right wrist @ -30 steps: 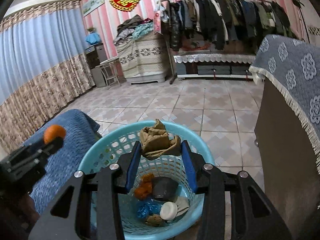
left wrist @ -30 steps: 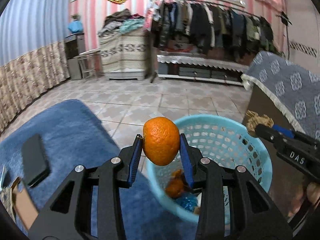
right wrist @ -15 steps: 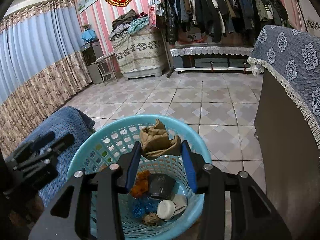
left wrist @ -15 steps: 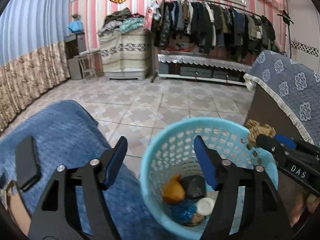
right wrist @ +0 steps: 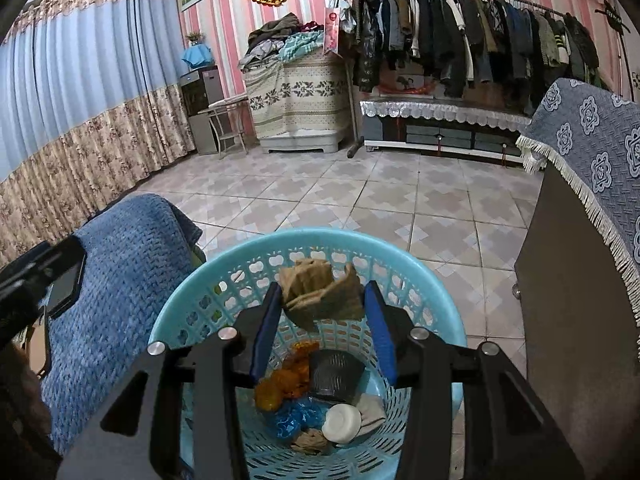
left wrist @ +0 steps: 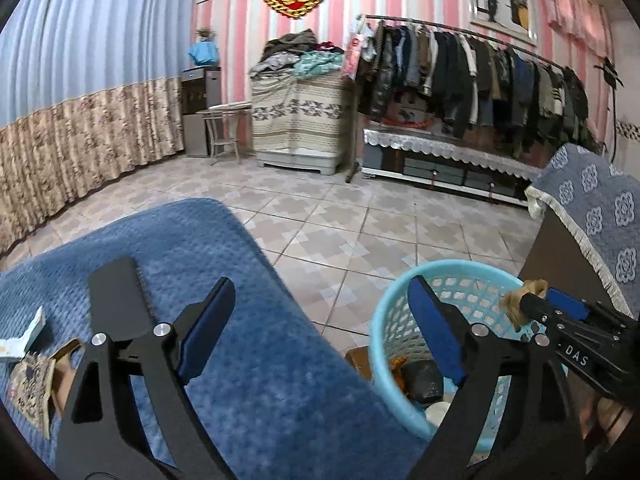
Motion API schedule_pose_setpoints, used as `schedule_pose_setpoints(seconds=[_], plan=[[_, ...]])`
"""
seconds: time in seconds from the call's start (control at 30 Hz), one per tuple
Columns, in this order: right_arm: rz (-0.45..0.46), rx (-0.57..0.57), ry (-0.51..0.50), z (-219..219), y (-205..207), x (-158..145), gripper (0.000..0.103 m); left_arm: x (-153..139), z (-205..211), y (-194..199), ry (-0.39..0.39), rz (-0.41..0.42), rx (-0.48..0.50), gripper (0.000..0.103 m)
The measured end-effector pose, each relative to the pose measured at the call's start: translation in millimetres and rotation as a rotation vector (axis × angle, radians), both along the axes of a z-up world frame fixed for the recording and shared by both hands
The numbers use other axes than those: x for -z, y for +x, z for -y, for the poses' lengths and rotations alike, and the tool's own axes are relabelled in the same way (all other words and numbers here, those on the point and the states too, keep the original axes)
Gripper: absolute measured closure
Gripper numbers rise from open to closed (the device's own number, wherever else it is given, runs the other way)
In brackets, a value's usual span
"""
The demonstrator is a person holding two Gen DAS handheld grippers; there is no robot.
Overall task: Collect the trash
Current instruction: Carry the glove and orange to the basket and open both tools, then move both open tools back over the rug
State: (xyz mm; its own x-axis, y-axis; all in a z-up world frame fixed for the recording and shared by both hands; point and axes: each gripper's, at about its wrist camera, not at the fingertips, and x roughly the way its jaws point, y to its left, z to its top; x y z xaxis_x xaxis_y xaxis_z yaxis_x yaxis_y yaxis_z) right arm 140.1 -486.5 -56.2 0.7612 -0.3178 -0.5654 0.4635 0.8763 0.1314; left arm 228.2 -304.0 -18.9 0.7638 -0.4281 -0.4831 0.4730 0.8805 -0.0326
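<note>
A light blue plastic basket [right wrist: 320, 236] stands on the tiled floor and holds orange peel [right wrist: 288, 380], a dark lump, a white round lid [right wrist: 342, 424] and a blue wrapper. My right gripper [right wrist: 323, 286] hovers over the basket with a crumpled brown paper wad [right wrist: 320, 300] between its pads, and the jaws are easing apart. My left gripper [left wrist: 320, 284] is over the edge of a blue blanket [left wrist: 240, 360], left of the basket [left wrist: 456, 266]. Its jaws are still spreading, with nothing between them. The right gripper [left wrist: 532, 304] with the wad shows over the rim.
A black phone [left wrist: 116, 300] and a torn brown packet [left wrist: 28, 376] lie on the blanket at the left. A dark cabinet [right wrist: 580, 320] under a patterned grey-blue cloth stands right of the basket. Tiled floor runs back to a clothes rack [left wrist: 460, 64].
My left gripper opened and the orange it held is gone from its jaws. It then swung left, off the basket and over the blanket. The right gripper shifted slightly with the wad, which has loosened.
</note>
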Motion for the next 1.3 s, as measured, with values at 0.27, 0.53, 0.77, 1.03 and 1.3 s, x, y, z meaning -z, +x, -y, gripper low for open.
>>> schedule_pose_setpoints(seconds=[0.27,0.53,0.77,1.03,1.3], plan=[[-0.006,0.021,-0.034,-11,2,-8,0.022,-9,-45,-6,0.008,0.012,-0.064,0.013],[0.041,-0.005,-0.086,-38,4,-27,0.01,-19,-96,-17,0.004,0.045,-0.146,0.011],[0.07,-0.109,-0.123,-84,17,-44,0.01,-21,-157,-21,-0.016,0.03,-0.238,0.009],[0.095,-0.24,-0.102,-146,35,-53,0.01,-15,-243,-26,0.001,0.033,-0.385,0.008],[0.071,-0.42,-0.119,-222,76,-67,0.01,2,-330,1,0.039,-0.047,-0.528,0.008]])
